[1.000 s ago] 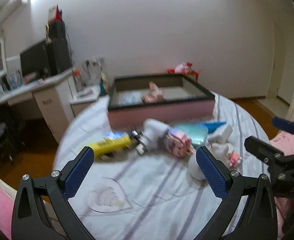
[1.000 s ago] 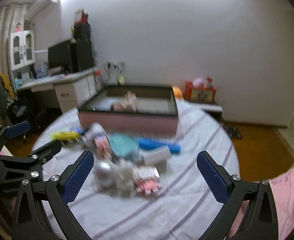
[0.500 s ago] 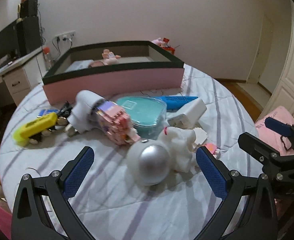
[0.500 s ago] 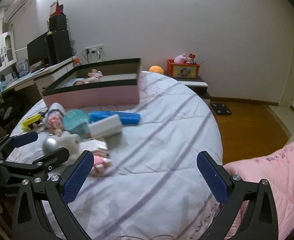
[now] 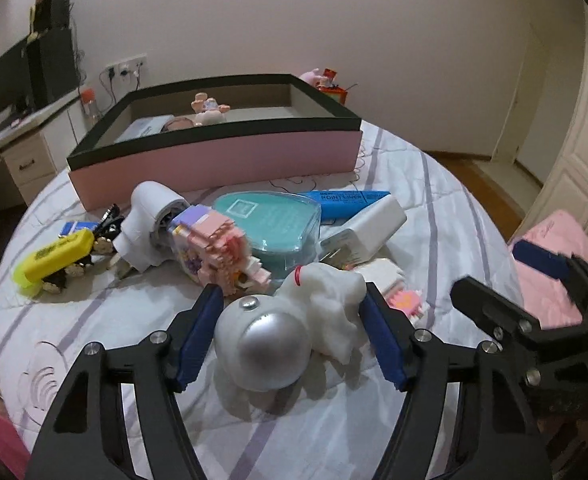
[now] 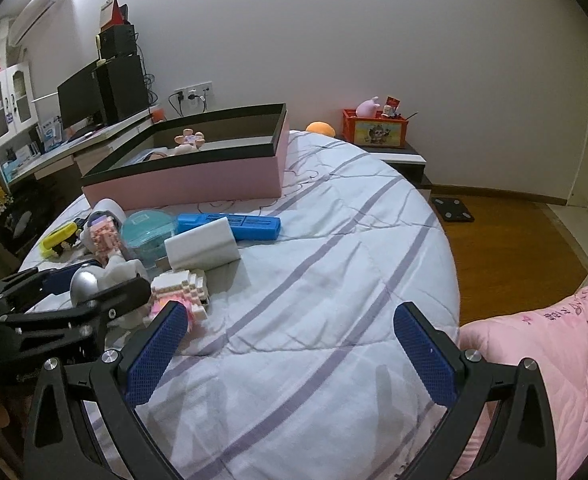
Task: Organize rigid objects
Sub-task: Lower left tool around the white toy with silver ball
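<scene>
White, purple-striped bedding (image 5: 434, 200) covered the round bed in the left wrist view, with a pink, black-rimmed box (image 5: 221, 160) at the far side. Before the box lay a jumble: a yellow marker (image 5: 53, 256), a pink brick figure (image 5: 217, 248), a teal case (image 5: 273, 224) and a white charger (image 5: 366, 228). The left gripper (image 5: 289, 336) was closing, both blue pads flanking a white figurine with a silver dome (image 5: 285, 328); whether they pressed yet was unclear.

From the right wrist view, the right gripper (image 6: 289, 356) hung wide open over bare bedding, nothing between its pads. The figurine (image 6: 93, 280) sat left, inside the left gripper (image 6: 93, 288).
</scene>
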### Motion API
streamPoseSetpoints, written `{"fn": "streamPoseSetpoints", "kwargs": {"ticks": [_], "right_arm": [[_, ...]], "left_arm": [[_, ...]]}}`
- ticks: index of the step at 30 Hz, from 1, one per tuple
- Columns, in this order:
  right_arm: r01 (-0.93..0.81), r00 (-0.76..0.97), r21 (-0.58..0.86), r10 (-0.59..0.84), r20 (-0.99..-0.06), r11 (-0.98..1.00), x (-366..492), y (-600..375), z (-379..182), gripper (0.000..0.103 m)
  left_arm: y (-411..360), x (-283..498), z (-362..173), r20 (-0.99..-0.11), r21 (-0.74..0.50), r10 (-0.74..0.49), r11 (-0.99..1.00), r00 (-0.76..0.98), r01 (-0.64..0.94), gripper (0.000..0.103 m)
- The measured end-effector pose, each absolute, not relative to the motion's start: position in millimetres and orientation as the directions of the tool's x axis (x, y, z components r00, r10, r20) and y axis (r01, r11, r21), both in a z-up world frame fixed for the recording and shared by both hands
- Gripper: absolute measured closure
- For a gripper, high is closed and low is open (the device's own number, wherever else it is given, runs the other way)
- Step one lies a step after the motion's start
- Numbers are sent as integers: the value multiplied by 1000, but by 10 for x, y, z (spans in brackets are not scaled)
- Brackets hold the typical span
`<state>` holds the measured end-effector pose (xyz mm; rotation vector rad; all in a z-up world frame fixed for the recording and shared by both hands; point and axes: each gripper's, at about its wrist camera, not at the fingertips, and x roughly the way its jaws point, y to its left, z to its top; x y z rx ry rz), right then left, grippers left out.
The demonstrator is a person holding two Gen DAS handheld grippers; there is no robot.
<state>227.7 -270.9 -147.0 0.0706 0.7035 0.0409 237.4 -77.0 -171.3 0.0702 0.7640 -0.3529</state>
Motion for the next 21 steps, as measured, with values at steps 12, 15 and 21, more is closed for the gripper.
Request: {"fn": "streamPoseSetpoints", "kwargs": {"ticks": [12,15,21], "right_arm": [[-101,709,70,121,-694,992,2446,-2279,-1610,0],[-112,693,76,133,-709,991,2514,-2182,-1663,0],[-127,678,54,127,-724,990,2573,-2085,-1708,24]], "left_arm": [[-103,2203,-1671,-688,-17,-177,973,703,228,32],[21,2200,-1688,-688,-28,-171,977,705,209,32],[23,2254,-1753,-687,-57,-198,974,699,220,30]]}}
